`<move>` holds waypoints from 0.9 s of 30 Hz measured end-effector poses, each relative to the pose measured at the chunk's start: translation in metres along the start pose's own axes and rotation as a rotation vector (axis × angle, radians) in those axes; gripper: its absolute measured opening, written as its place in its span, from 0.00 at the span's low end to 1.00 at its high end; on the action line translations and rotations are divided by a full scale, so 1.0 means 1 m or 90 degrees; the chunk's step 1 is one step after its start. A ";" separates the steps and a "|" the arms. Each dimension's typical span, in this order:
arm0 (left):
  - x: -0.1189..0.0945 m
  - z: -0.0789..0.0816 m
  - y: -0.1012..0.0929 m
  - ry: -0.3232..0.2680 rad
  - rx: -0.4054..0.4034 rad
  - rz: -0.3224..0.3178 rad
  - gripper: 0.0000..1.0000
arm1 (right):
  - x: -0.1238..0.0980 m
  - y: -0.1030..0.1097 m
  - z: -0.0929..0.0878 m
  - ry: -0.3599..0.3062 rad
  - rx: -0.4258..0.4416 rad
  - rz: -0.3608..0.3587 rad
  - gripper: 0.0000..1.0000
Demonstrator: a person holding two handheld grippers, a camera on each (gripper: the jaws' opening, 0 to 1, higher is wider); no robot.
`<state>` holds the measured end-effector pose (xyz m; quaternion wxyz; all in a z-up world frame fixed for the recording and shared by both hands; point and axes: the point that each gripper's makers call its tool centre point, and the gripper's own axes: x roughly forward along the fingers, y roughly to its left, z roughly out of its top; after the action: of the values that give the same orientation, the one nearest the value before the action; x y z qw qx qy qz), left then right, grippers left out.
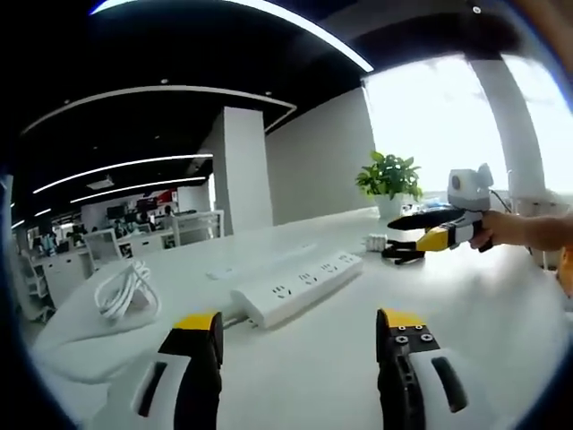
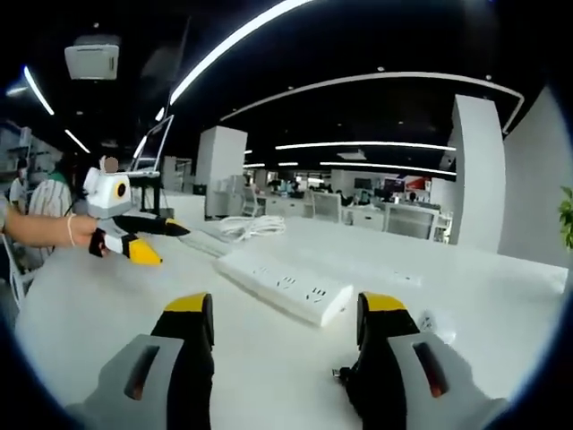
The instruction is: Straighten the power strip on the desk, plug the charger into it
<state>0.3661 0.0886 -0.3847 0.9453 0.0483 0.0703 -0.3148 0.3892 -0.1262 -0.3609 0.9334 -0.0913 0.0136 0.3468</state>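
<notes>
A long white power strip (image 1: 300, 287) lies on the white desk (image 1: 466, 305), slanting away just ahead of my left gripper (image 1: 300, 327), which is open with nothing between its jaws. A small white charger (image 1: 376, 242) rests further back on the right. The right gripper (image 1: 407, 249), held by a hand, hovers right beside the charger. In the right gripper view the power strip (image 2: 286, 282) lies just beyond my open right gripper (image 2: 286, 313), and the charger (image 2: 434, 322) sits outside its right jaw. The left gripper (image 2: 152, 242) is at the left, open, above the desk.
A coil of white cable (image 1: 125, 291) lies on the desk's left part, also seen behind the strip as the cable coil (image 2: 251, 226). A potted plant (image 1: 389, 179) stands at the far desk edge by the window. Office desks and pillars fill the background.
</notes>
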 end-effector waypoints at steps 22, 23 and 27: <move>-0.032 0.016 -0.012 -0.056 -0.003 -0.010 0.84 | -0.039 -0.052 0.020 -0.066 -0.024 -0.078 0.85; -0.032 0.017 -0.013 -0.059 -0.006 -0.011 0.84 | -0.042 -0.055 0.021 -0.070 -0.020 -0.081 0.85; -0.033 0.019 -0.016 -0.072 -0.035 -0.019 0.83 | -0.051 -0.067 0.026 -0.082 -0.032 -0.101 0.86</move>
<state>0.3325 0.0927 -0.3610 0.9439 0.0029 0.0259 -0.3292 0.3933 -0.2046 -0.3204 0.9542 -0.0930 -0.0624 0.2774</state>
